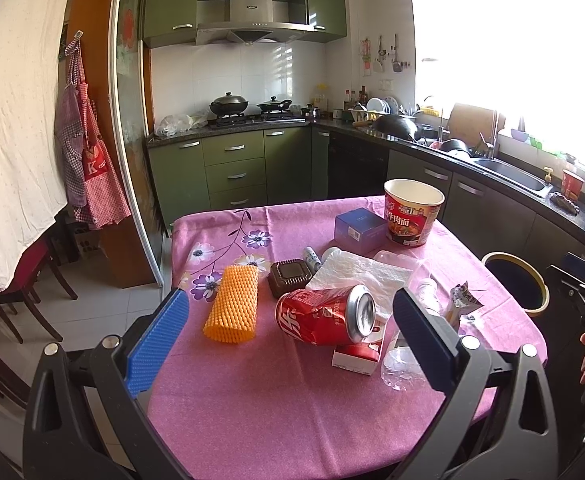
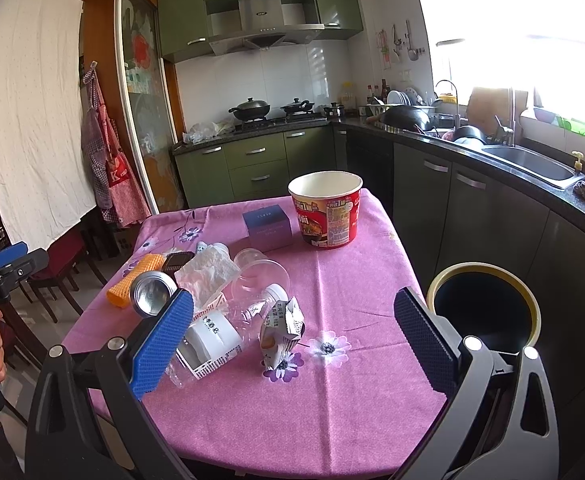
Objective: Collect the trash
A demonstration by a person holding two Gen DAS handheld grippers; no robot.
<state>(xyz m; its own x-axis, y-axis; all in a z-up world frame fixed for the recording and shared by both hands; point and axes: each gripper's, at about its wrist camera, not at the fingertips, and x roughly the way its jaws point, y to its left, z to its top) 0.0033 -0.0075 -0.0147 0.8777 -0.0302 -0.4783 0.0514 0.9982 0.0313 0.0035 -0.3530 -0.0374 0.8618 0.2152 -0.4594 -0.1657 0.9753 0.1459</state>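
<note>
Trash lies on a table with a pink flowered cloth [image 1: 252,392]. In the left wrist view I see a crushed red can [image 1: 324,314], an orange foam net [image 1: 234,304], a brown tray [image 1: 290,276], a white tissue [image 1: 360,270], a clear plastic bottle [image 1: 402,364], a blue box [image 1: 358,230] and a red noodle cup [image 1: 412,212]. My left gripper [image 1: 288,332] is open above the near table, the can between its fingers in view. My right gripper [image 2: 292,336] is open and empty above a torn wrapper [image 2: 282,330]. A round bin [image 2: 484,304] stands right of the table.
Kitchen counters with a sink [image 2: 532,164] run along the right, close to the bin. A stove with pans [image 1: 248,110] is at the back. Red chairs [image 1: 16,276] and a white sheet stand left of the table. A white carton [image 2: 208,340] lies by the bottle.
</note>
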